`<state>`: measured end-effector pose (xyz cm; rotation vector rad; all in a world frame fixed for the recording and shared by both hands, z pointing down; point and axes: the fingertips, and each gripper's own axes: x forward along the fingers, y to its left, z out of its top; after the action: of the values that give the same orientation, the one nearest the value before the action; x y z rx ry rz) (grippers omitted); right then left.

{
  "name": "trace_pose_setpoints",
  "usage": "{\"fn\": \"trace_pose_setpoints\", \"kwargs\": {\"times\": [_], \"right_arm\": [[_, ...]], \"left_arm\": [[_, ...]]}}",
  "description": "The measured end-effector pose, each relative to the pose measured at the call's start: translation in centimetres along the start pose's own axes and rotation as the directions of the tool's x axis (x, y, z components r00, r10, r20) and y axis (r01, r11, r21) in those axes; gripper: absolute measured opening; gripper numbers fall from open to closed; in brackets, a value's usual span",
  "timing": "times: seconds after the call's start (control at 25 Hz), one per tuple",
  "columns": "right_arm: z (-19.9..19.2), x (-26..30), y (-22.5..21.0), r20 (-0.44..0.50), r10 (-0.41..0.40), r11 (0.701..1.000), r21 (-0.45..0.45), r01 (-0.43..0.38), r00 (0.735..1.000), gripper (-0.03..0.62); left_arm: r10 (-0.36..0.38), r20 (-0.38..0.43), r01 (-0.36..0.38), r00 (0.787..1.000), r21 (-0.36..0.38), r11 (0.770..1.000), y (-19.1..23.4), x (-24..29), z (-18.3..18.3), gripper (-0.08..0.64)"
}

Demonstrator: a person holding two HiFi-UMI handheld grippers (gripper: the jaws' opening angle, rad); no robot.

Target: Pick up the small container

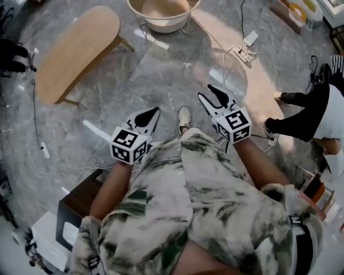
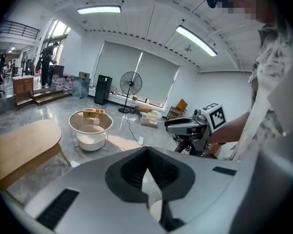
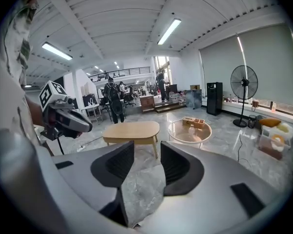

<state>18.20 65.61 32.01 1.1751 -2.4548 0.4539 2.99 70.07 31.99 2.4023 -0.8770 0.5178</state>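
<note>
Only head view shows white-shirted bystander (image 1: 336, 118) near the right tongs (image 1: 206, 90).

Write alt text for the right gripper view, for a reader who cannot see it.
The right gripper has its two dark jaws apart, with nothing between them but grey marble floor. Beyond them stand an oval wooden table and a round white table carrying a small container. The left gripper shows at the left edge.
</note>
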Motion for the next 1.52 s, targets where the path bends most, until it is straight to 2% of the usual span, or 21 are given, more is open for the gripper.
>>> {"fn": "trace_pose_setpoints", "kwargs": {"times": [0.32, 0.56, 0.76, 1.24, 1.52], "right_arm": [[1.3, 4.8, -7.4, -0.039, 0.056, 0.998, -0.022, -0.057, 0.998, 0.185], [2.0, 7.7, -10.4, -0.052, 0.062, 0.998, -0.006, -0.062, 0.997, 0.178], [2.7, 11.1, -11.2, -0.059, 0.047, 0.999, -0.014, -0.047, 0.997, 0.178], [10.4, 22.2, -14.3, -0.080, -0.084, 0.996, -0.001, 0.084, 0.993, 0.176], [12.6, 29.5, -15.1, -0.086, -0.149, 0.989, -0.008, 0.148, 0.985, 0.176]], "left_arm": [[-0.003, -0.021, 0.003, 1.000, 0.005, 1.000, 2.1, 7.3, 5.8, 0.021], [-0.014, -0.020, 0.014, 1.000, -0.029, 0.999, 4.0, 10.0, 8.2, 0.021], [-0.044, -0.025, 0.044, 0.999, -0.017, 0.999, 7.3, 11.5, 9.0, 0.021], [-0.192, -0.043, 0.194, 0.980, 0.052, 0.980, 19.7, 13.8, 17.3, 0.021], [-0.240, -0.061, 0.244, 0.969, 0.073, 0.967, 27.8, 14.4, 18.7, 0.021]]}}
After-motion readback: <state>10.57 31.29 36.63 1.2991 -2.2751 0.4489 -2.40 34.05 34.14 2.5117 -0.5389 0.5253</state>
